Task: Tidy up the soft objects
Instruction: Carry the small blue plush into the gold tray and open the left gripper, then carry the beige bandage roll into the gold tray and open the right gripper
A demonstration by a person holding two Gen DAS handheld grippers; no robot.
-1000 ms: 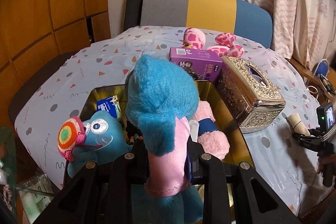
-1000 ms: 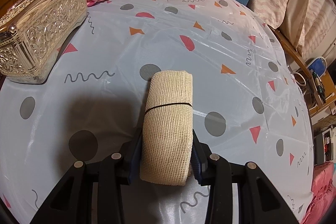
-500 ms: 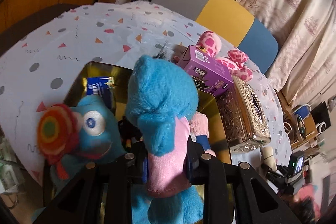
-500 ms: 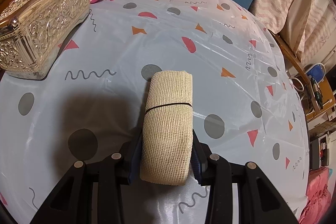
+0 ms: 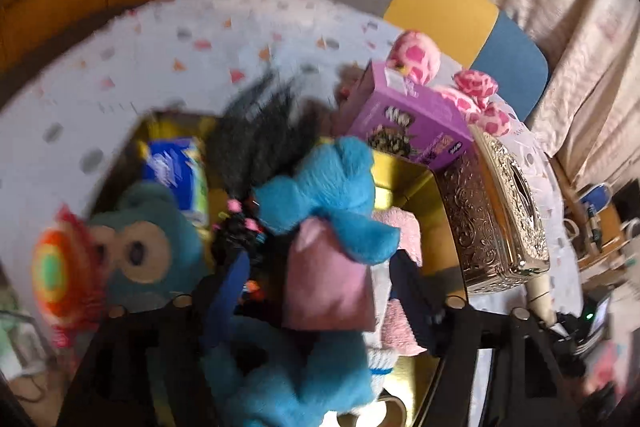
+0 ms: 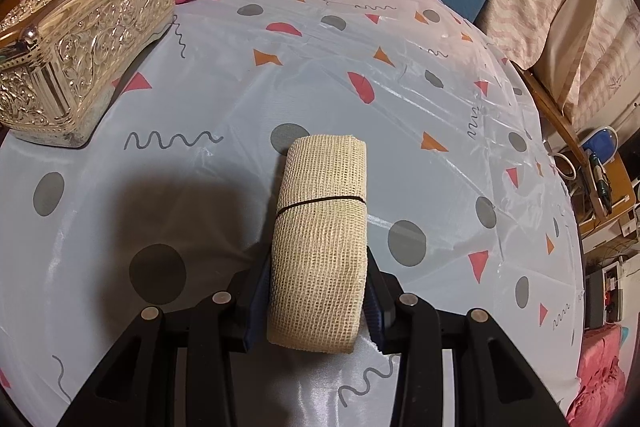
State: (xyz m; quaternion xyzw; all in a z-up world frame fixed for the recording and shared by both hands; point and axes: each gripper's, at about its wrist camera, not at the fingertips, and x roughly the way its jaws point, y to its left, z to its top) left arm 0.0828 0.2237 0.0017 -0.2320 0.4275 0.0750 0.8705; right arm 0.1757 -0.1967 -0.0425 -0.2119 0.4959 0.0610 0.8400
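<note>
Blue plush toy (image 5: 320, 187) with pink fabric lies between the spread, open fingers of the left gripper (image 5: 324, 291), over the gold tray (image 5: 416, 179); left wrist view blurred. Right wrist view: right gripper (image 6: 318, 291) clamps the beige bandage roll (image 6: 320, 239) above the patterned tablecloth (image 6: 280, 75).

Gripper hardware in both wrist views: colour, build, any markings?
Both look alike: matte black angular linkage arms with round silver pivot pins. The right gripper has dark blue pads on its fingers. The left gripper is motion-blurred; blue shows on one of its fingers. No cables, labels or sleeves in view.
</note>
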